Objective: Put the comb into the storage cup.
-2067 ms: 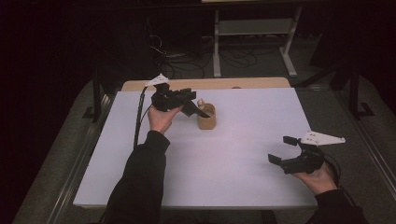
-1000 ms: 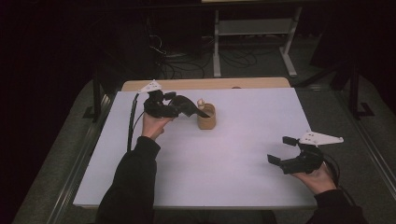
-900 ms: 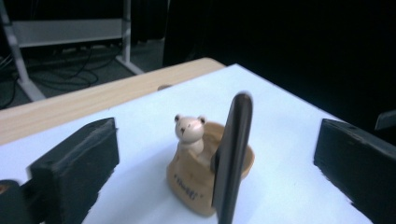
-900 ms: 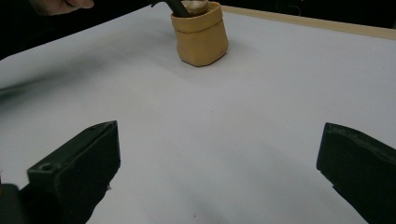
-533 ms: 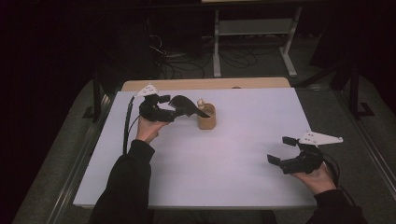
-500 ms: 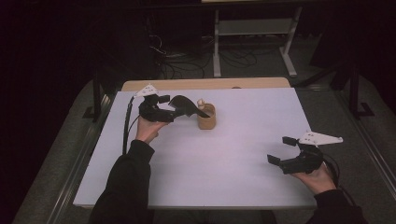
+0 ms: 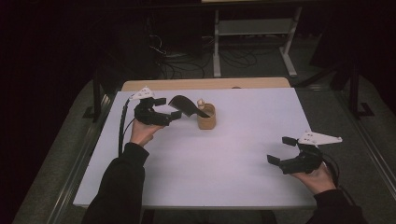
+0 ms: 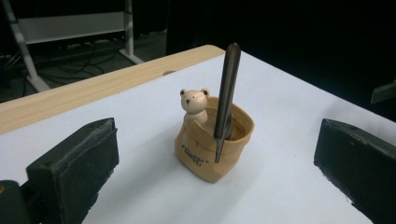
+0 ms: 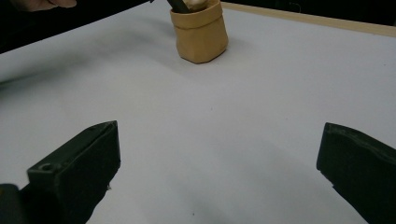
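White table point(image 7: 201, 172) lies bare at its near edge, where the right gripper point(image 7: 286, 151) hovers low by the right corner, jaws wide, well apart from everything. Farther back on the left, the left gripper point(image 7: 169, 108) gapes wide, holding nothing, aimed at the pot point(image 7: 206, 117) near the far edge, where a dark blade point(image 8: 225, 98) leans beside a bear point(image 8: 194, 104).

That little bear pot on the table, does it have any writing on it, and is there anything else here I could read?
Bear pot: a short line of dark lettering low on its front, too small and blurred to read.
No other text or number is legible on the table or either gripper.
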The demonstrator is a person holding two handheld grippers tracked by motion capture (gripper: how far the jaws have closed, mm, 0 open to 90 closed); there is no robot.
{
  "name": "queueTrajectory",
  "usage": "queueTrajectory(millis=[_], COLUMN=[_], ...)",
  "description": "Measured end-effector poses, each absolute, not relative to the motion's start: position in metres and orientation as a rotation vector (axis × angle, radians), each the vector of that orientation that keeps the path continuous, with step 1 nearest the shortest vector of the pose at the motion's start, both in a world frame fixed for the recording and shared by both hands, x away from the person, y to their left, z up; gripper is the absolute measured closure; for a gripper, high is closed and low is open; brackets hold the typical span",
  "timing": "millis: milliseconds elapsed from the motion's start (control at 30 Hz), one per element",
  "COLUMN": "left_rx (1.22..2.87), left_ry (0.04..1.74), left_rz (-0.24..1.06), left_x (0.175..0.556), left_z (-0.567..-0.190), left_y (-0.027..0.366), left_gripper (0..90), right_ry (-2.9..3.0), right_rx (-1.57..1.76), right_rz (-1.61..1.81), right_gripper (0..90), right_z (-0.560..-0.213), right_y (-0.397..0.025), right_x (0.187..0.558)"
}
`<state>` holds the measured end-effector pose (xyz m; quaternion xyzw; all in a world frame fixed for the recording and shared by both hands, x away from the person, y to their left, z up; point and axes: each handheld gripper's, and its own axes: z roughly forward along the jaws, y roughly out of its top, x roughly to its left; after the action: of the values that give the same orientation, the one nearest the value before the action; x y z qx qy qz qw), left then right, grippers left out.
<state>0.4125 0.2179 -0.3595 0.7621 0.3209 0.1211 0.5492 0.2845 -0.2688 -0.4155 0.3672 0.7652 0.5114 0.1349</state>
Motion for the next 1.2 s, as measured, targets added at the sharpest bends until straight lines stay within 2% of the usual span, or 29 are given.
queueTrajectory(millis=[1200], left_rx=[1.797], left_ry=[0.761], left_rz=[0.310], left_x=[0.374], left_z=[-0.372], left_y=[0.259], left_gripper=[0.0], right_ry=[2.221], right_rx=[1.064], right_rz=[1.477], right_gripper=[0.0], right_z=[-0.418], right_y=[-0.270], right_x=[0.284])
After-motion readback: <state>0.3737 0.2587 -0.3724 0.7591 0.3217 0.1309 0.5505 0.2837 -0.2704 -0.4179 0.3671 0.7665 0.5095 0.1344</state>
